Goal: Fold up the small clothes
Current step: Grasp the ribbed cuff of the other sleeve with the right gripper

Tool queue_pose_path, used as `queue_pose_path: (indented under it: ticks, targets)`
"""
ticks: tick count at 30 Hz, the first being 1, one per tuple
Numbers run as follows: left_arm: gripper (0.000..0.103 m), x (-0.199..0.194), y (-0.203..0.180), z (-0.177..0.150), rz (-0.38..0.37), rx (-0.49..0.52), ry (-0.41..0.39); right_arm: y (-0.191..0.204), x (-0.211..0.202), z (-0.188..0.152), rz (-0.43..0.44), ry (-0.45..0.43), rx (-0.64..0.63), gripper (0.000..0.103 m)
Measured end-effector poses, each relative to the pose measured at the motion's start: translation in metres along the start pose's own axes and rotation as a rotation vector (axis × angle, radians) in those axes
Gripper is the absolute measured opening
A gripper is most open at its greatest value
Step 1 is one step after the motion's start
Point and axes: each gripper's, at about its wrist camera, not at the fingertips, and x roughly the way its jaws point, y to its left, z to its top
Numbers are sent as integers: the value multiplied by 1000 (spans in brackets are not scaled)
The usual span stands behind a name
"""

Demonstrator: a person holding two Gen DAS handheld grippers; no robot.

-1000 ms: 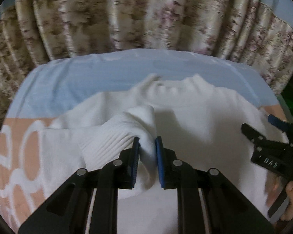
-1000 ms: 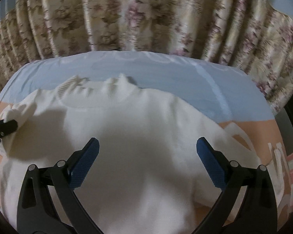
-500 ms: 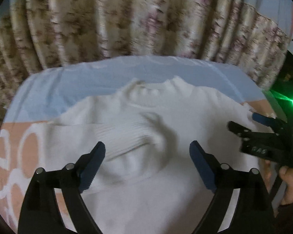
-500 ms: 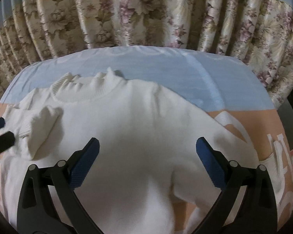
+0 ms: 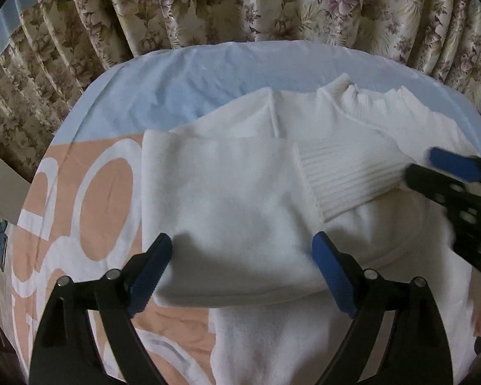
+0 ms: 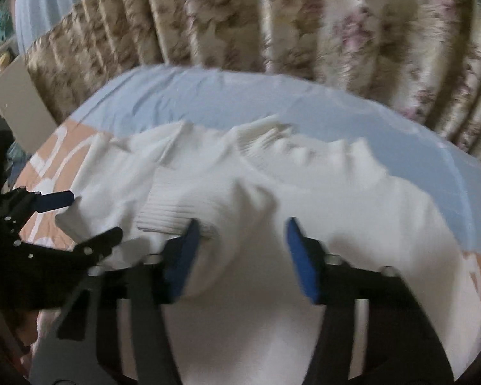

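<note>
White sweater (image 5: 240,192): lying flat on bedsheet (image 5: 89,192), left sleeve folded across chest. Left gripper (image 5: 242,266): tilting downward, jaws gaping, nothing held. Right gripper (image 6: 240,250): angling down, jaws just narrowing around sleeve fabric, pads not yet pressing it.

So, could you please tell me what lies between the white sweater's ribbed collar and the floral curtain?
Only bare light-blue sheet lies between the white knit sweater's ribbed collar and the beige floral curtain; the left wrist view shows it most sharply.
</note>
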Motion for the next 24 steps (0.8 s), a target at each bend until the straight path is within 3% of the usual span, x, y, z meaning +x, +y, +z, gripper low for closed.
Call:
queue_pose_path:
  ticks: [2,6,8,10,12,14,18,22,24]
  targets:
    - [90,0,0,-1,-6,5,-4,0,14,1,35,34,15,12]
    - [90,2,3,2,-13,-1,1,-11,5,-5,71,-13,122,10]
    - [90,1,3,2,-19,-1,0,-37,-11,-15,84,-56,273,10]
    - [90,0,2,3,-23,2,-3,-62,-18,-34,88,-42,405,9]
    - [90,-1,-2,2,-17,15,-8,-76,-23,-53,72,-8,473,19]
    - [90,1,-5,2,2,28,-6,-82,-32,-68,35,5,483,39]
    - [90,1,-5,1,4,27,-4,-95,-57,-78,-29,-20,467,50]
    - [90,1,-4,4,-2,7,4,-108,-67,-65,-68,-74,478,65]
    - [90,-1,-4,4,-8,2,7,-116,-56,-61,-99,-30,474,75]
